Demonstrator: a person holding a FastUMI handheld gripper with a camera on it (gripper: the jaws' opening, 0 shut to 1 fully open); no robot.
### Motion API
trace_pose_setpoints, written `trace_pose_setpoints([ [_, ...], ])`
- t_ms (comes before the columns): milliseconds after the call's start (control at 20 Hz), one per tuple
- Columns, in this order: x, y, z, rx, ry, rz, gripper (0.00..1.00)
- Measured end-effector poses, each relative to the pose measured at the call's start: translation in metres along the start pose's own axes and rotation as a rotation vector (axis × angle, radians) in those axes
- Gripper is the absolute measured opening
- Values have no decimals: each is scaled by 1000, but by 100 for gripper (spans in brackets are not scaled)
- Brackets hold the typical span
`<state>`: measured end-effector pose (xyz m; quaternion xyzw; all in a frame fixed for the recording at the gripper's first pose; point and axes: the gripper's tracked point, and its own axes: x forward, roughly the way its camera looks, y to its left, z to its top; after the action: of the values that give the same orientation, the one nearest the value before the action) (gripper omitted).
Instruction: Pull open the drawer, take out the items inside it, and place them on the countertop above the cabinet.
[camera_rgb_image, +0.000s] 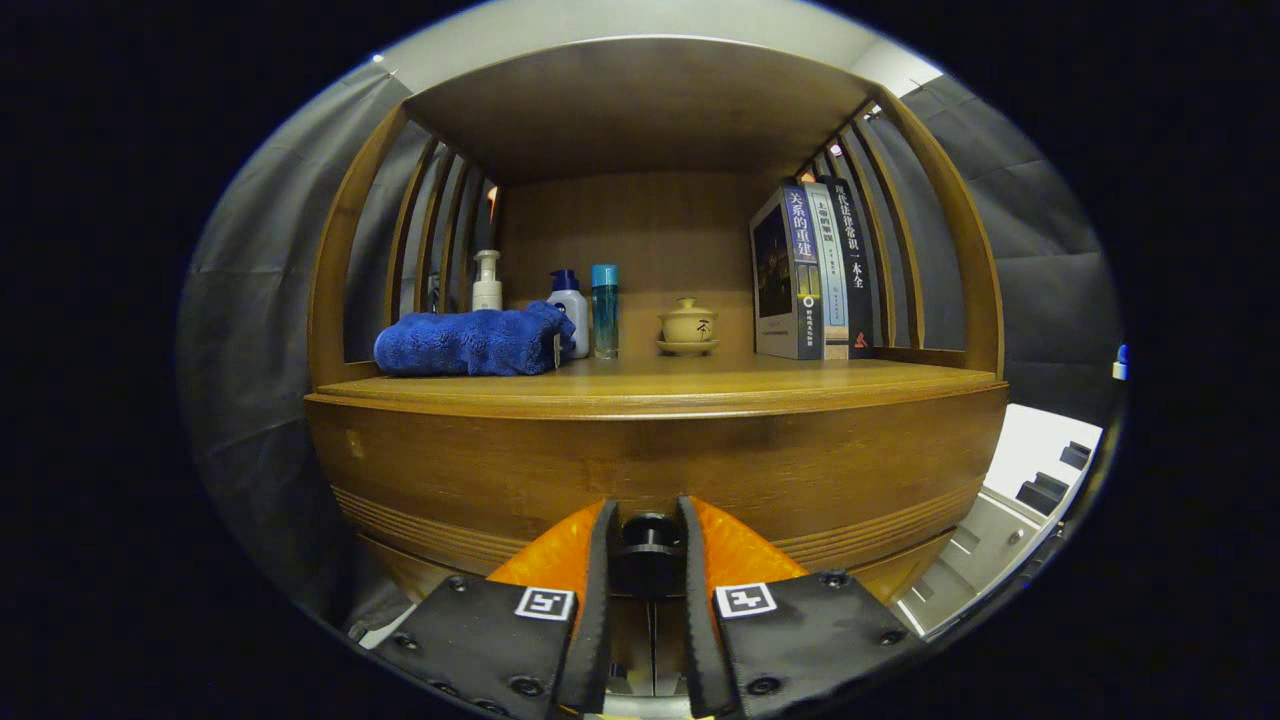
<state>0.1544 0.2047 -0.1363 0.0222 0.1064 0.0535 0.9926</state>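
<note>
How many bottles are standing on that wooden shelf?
3, clustered behind the blue towel: a pump bottle leftmost, a white blue-capped bottle, then a slim teal bottle. The towel may hide more.

The gripper (647, 520) clamps the dark knob (648, 545) on the wooden drawer (480, 470), below the countertop (700, 385).

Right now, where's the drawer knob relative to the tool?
In the gripper view the drawer knob sits between the fingers of the tool, which close on it from both sides, low on the cabinet front beneath the countertop.
</note>
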Motion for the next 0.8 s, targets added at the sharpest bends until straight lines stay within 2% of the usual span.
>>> trace_pose_setpoints([
  [550, -38, 2, -2, 55, 27, 7, 38],
  [800, -62, 5, -5, 33, 27, 6, 38],
])
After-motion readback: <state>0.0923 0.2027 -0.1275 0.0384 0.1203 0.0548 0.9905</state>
